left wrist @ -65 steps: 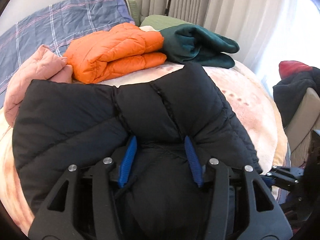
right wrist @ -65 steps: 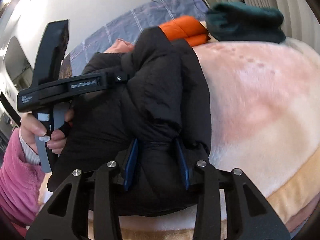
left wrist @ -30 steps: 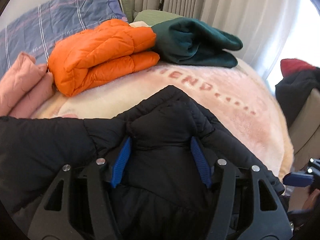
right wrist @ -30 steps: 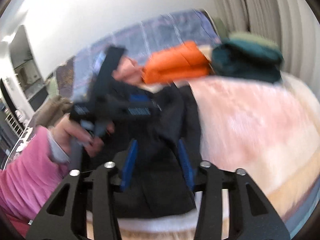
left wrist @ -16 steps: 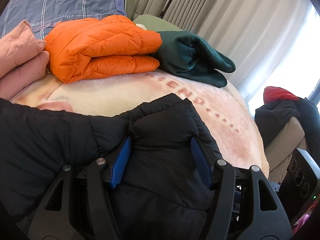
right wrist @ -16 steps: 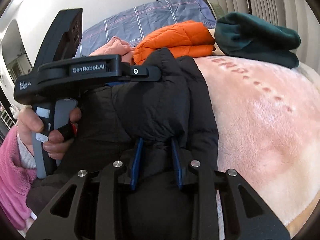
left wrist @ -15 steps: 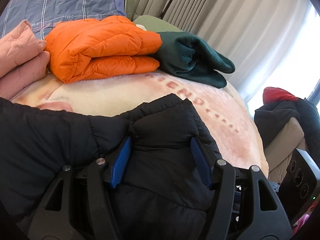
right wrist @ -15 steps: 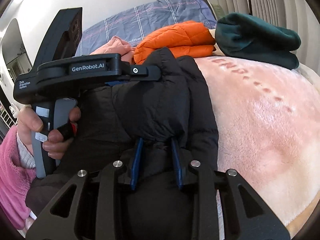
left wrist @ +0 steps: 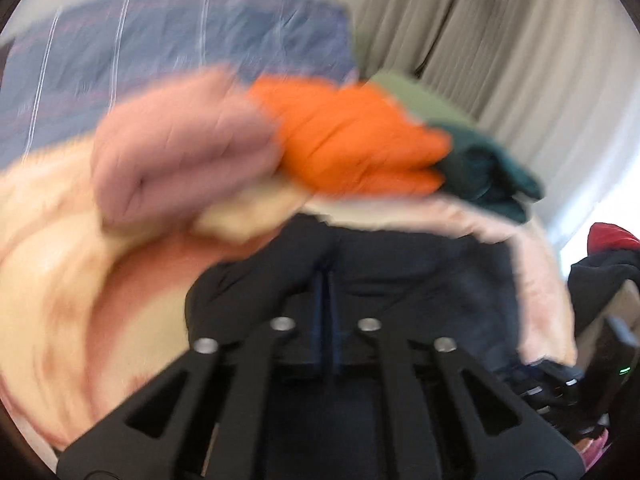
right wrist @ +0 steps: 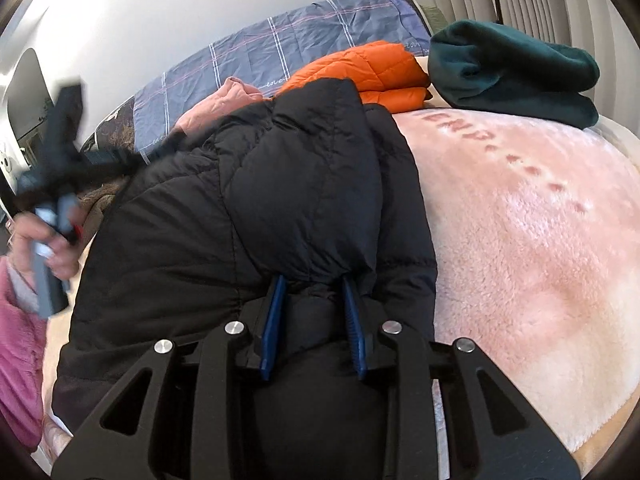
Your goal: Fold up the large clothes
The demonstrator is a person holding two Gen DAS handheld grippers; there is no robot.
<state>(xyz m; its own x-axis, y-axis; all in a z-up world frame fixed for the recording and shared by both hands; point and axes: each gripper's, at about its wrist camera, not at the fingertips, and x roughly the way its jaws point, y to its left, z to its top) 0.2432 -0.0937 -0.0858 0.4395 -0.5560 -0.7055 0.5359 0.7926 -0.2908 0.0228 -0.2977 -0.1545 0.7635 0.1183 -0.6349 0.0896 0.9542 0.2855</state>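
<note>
One bed, spread with a pink plush blanket (right wrist: pixel 540 260), dark red lettering across it. At the head edge, one blue checked cover (right wrist: pixel 300 44).

One black jacket (right wrist: pixel 240 220), puffy and quilted, lying along the bed's near left part, one end reaching toward the head edge, the other bunched at the near edge. Bare blanket to its right.

Three folded garments in a row along the head edge: one pink (right wrist: pixel 224 100) at the left, one orange (right wrist: pixel 368 68) in the middle, one dark green (right wrist: pixel 508 72) at the right. Orange touching dark green; black jacket's far end just in front of the orange and the pink. One pale green item (left wrist: pixel 404 92) behind the orange, too blurred to name. Off the bed's right edge, one heap of dark and red clothes (left wrist: pixel 604 256).

Two grippers. Right gripper (right wrist: pixel 312 284) at the near edge, just closed further, both blue pads (right wrist: pixel 274 320) pressing a gathered fold of the black jacket between them. Left gripper (left wrist: pixel 325 276) just snapped together, pads meeting with nothing between, above the black jacket in its own blurred view; from the right wrist view, seen off the jacket's left side, smeared by motion.

One hand (right wrist: pixel 44 248) on the left gripper's handle, one pink sleeve (right wrist: pixel 16 340) below it.
</note>
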